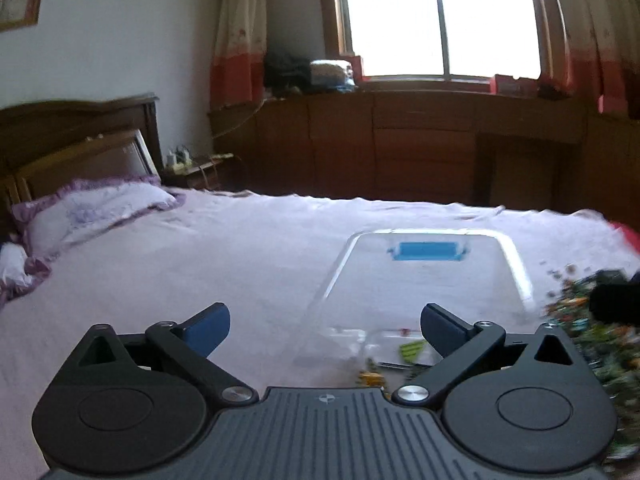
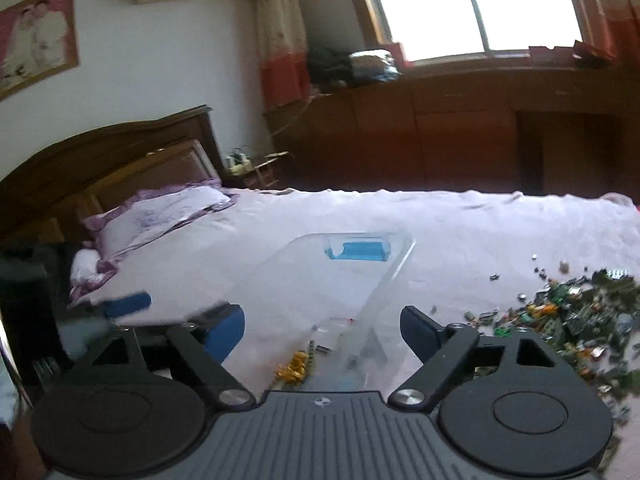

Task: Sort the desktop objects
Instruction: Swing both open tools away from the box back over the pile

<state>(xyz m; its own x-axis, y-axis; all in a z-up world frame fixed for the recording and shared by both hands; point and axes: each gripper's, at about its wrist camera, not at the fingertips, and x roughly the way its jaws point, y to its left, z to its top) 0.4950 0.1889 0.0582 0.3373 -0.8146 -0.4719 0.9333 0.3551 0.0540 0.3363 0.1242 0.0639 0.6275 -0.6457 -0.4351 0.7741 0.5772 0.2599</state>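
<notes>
While both tongs (image 1: 325,330) (image 2: 322,334) gape empty | clear bin (image 2: 384,280) ahead | parts pile (image 2: 572,320) beside it | pillow (image 2: 160,212) far left.

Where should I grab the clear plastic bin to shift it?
Take the clear plastic bin by its near rim, coming from above with the open right hand-held gripper. The thin upright wall fits between the fingers; the blue latch sits at the far end.
</notes>
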